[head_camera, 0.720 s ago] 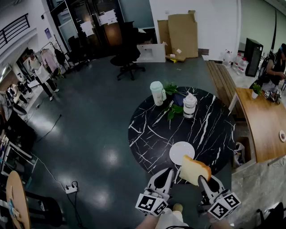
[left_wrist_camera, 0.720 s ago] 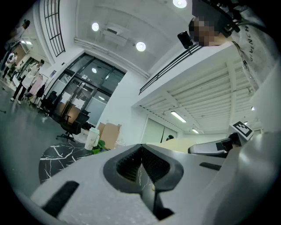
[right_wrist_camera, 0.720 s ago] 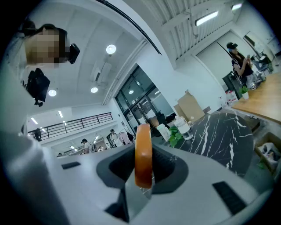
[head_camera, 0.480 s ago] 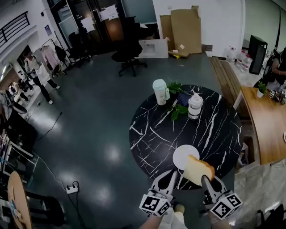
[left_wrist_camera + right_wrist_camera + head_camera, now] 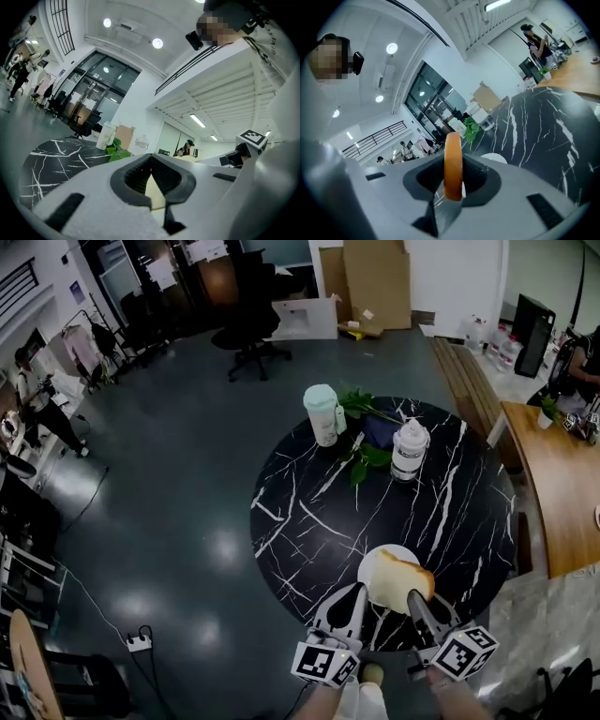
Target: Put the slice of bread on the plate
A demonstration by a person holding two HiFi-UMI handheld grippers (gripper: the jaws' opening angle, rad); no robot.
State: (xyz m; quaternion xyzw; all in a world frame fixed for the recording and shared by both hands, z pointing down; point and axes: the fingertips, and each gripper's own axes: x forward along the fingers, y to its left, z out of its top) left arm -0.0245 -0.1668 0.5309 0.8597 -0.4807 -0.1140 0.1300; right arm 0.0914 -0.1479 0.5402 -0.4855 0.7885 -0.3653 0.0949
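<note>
Bread slice (image 5: 403, 582) is hanging over the plate (image 5: 367, 568), with the right gripper (image 5: 412, 601) clamping its edge and the left gripper (image 5: 354, 596) sitting closed and empty.

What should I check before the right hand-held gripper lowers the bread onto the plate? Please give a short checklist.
1. Grip on the bread: ok. The right hand-held gripper is closed on the slice's edge.
2. Bread above the plate: ok. In the head view the slice overlaps it.
3. Height of the bread over the plate: cannot tell.
4. Plate free of other things: ok for the visible part; the part under the bread is hidden.
5. Left hand-held gripper out of the way: ok. It is beside the plate's edge, jaws together.
6. Jar and cup far from the plate: ok.
</note>
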